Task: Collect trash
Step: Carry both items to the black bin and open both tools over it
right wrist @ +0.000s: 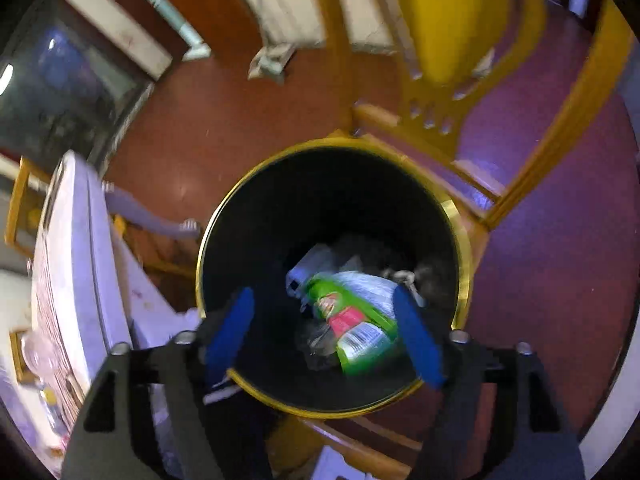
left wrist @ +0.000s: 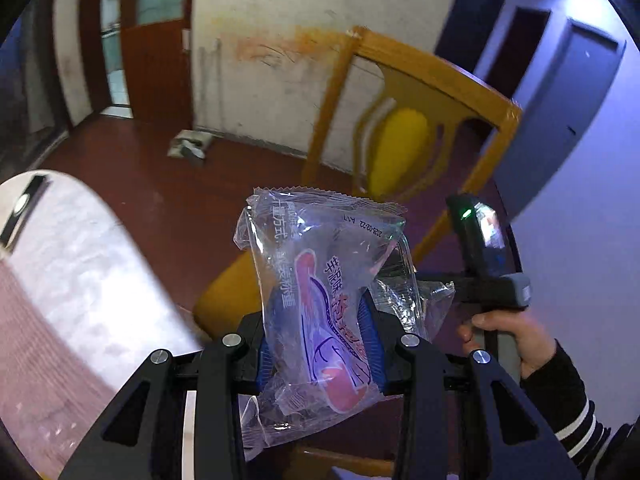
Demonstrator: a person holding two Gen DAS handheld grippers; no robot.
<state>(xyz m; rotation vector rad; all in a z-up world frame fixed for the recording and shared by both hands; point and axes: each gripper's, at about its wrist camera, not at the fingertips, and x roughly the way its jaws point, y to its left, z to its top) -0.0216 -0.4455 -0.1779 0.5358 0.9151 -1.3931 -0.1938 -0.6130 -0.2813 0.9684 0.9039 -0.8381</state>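
Right gripper (right wrist: 324, 330) hangs with jaws spread and empty over the bin (right wrist: 460, 248), green packet (right wrist: 360, 328) already inside, while left gripper (left wrist: 320, 344) grips the clear wrapper (left wrist: 324, 300), which should be carried squarely above the rim before release.

The right tool (right wrist: 324, 332) hangs with its blue fingers (right wrist: 230, 328) spread apart over a black bin (right wrist: 256, 208) with a yellow rim at centre frame. Inside lies a green wrapper (right wrist: 356, 320). A yellow chair (right wrist: 452, 20) stands at upper right.
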